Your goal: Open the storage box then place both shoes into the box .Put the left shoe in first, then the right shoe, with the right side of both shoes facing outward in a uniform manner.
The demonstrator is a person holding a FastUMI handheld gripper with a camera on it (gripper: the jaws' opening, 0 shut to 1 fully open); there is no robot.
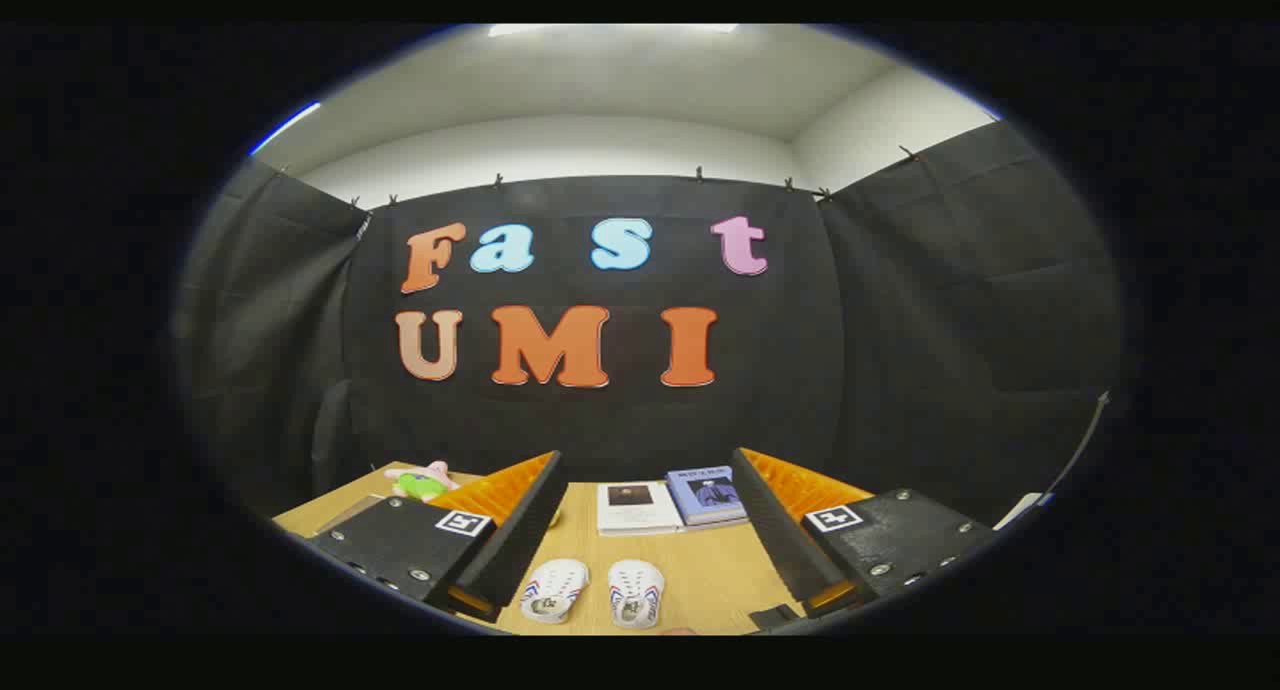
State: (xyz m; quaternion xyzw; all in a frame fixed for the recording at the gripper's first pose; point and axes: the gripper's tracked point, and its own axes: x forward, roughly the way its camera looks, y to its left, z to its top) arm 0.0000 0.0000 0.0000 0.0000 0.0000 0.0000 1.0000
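Observation:
Two small white shoes with red and blue side stripes lie side by side on the wooden table (700,570), toes pointing away from me: the left-hand shoe (554,590) and the right-hand shoe (636,592). My gripper (645,490) is held above the table's near part, open wide, nothing between its fingers. The shoes sit low between the two fingers, well below their tips. One finger (520,530) rises to the left of the shoes and the other finger (775,530) to the right.
Two books lie beyond the shoes near the table's far edge: a white one (637,507) and a blue one (708,495). A pink and green plush toy (422,481) rests at the table's far left corner. Black cloth walls enclose the booth.

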